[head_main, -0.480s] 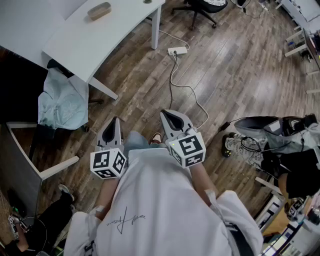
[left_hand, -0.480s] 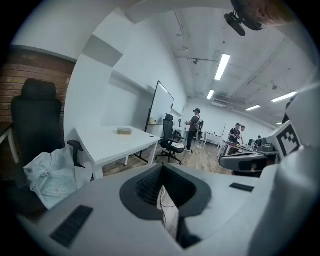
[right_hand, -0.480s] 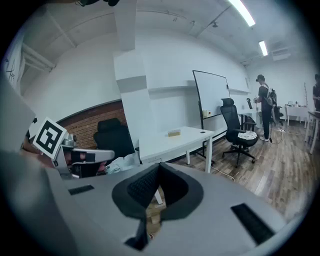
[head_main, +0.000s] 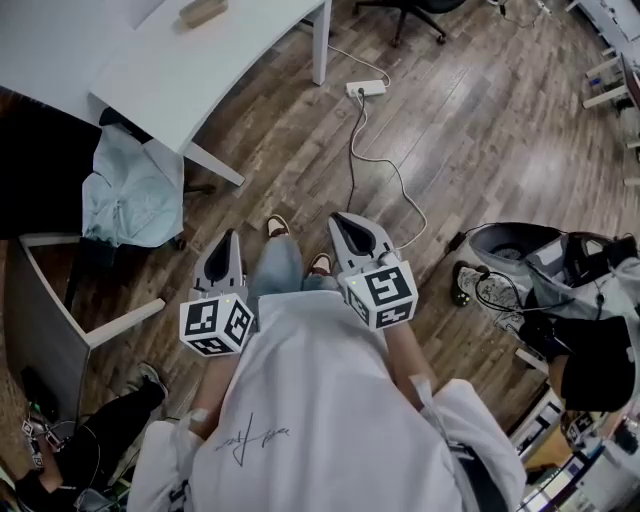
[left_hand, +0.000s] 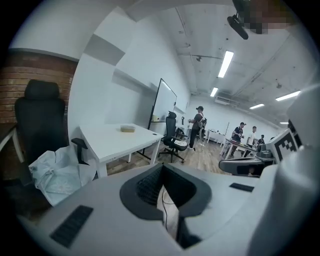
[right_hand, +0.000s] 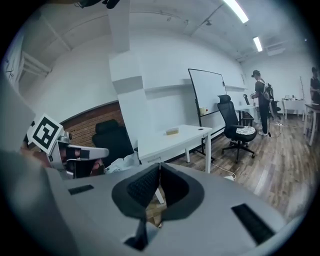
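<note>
Head view had the left gripper and right gripper up by the person's waist, both sets of jaws pressed together on nothing, well short of the white desk. The small box on the desk sat untouched, so nothing was picked up yet.

Left gripper: jaws pressed together, nothing between them.
White desk: ahead at left, with a small tan box on top.
Black chair: far left, with a pale cloth heaped against it.
Whiteboard: behind the desk.
</note>
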